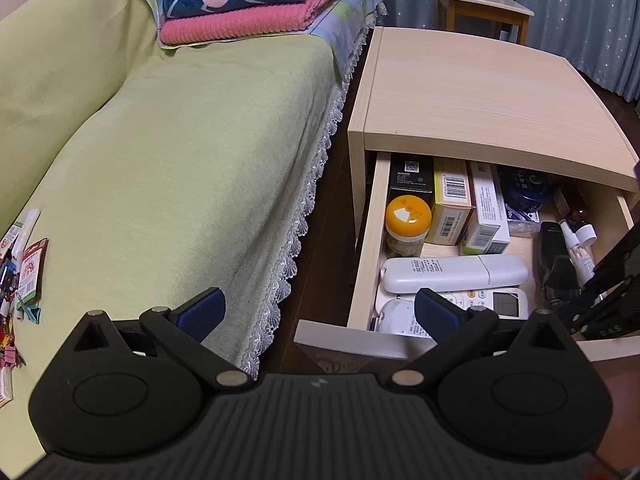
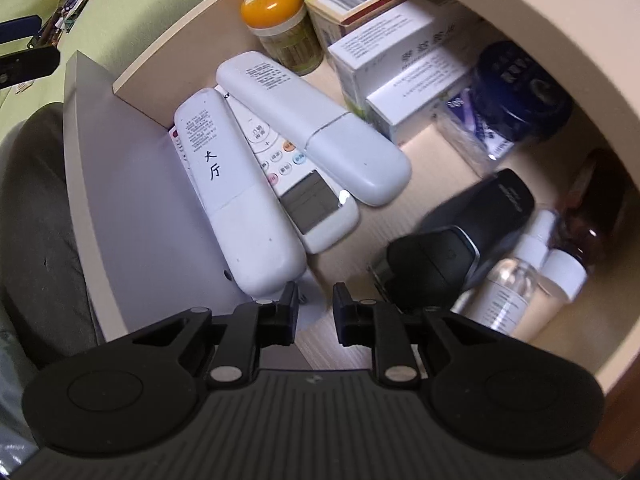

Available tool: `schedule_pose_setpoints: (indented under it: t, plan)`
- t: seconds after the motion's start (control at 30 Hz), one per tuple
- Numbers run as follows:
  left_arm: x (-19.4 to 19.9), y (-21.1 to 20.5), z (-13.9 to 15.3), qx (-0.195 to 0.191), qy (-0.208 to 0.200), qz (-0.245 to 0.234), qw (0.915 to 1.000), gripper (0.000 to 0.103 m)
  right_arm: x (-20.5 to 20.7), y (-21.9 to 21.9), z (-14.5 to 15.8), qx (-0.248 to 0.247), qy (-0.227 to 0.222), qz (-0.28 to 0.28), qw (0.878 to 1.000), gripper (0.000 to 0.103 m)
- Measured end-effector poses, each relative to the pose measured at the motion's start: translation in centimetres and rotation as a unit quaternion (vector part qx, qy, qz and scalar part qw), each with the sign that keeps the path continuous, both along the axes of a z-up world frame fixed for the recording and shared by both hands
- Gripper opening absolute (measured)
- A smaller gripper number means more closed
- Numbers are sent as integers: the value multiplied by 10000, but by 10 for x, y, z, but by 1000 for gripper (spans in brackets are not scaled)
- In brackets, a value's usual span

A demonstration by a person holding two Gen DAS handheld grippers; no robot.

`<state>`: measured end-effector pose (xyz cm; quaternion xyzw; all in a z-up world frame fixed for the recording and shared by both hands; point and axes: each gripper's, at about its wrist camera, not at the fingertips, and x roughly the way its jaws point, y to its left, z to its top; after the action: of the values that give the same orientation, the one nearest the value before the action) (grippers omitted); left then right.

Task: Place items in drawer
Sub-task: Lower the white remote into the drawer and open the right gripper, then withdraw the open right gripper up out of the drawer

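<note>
The nightstand drawer (image 1: 373,240) stands pulled out and is packed. It holds three white remotes (image 2: 240,208), an orange-lidded jar (image 2: 276,4), boxes (image 2: 400,60), a black shaver (image 2: 452,236) and a small spray bottle (image 2: 516,276). My right gripper (image 2: 316,300) hangs low inside the drawer (image 2: 132,200), between the nearest remote and the shaver. Its fingers are a narrow gap apart with nothing between them. My left gripper (image 1: 320,312) is wide open and empty, above the gap between the bed and the drawer's front left corner. Small loose items (image 1: 16,280) lie on the bed at far left.
A green-covered bed (image 1: 180,160) with a lace edge runs along the left, with folded blankets (image 1: 248,4) at its far end. The nightstand top (image 1: 488,96) overhangs the rear of the drawer. A wooden chair (image 1: 480,4) stands behind it by a curtain.
</note>
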<state>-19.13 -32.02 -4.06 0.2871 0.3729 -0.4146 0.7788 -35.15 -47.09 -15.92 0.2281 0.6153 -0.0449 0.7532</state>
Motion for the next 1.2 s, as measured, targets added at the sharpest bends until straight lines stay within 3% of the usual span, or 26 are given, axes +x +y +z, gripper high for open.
schedule_pose_setpoints:
  t: [0.8, 1.07, 1.2]
  plan:
    - [-5, -1, -5, 3, 89, -104, 9999, 101, 0, 11, 3, -139, -21, -445, 9989, 11]
    - [-9, -7, -8, 71, 38, -298, 9995, 101, -18, 9, 12, -270, -261, -1042, 9938, 15]
    - [-10, -10, -8, 75, 33, -368, 9993, 101, -37, 7, 27, -580, -691, -1694, 9814, 22]
